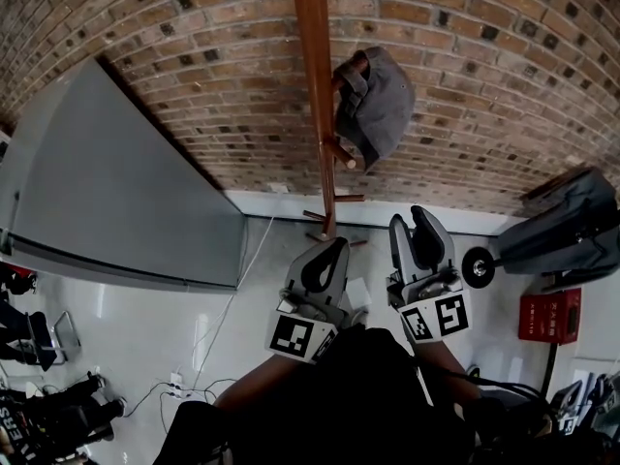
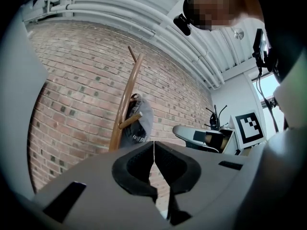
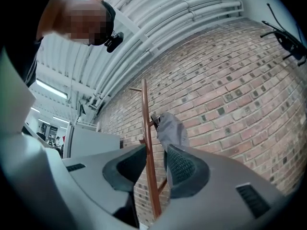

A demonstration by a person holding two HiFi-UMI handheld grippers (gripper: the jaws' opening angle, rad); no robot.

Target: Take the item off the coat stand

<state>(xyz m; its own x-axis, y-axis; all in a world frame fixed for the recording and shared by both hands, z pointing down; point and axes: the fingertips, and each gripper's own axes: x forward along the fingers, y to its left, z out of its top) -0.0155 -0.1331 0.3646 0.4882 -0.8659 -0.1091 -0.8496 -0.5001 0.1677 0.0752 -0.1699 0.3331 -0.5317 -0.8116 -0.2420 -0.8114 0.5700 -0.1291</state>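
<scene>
A grey cap [image 1: 376,105] hangs on a peg on the right side of the wooden coat stand [image 1: 316,85], which stands against the brick wall [image 1: 504,56]. Both tools are near the person, well apart from the stand. The left tool [image 1: 325,260] has its jaws pressed together, empty. The right tool [image 1: 418,231] has its jaws apart with nothing between them; the far stand only shows through the gap. A grey panel [image 1: 107,192] is at the left.

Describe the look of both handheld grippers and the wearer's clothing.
The left gripper and right gripper have grey plastic bodies and rounded jaws lined with black pads. Each carries a white cube with black square markers. The person wears a dark top.
</scene>
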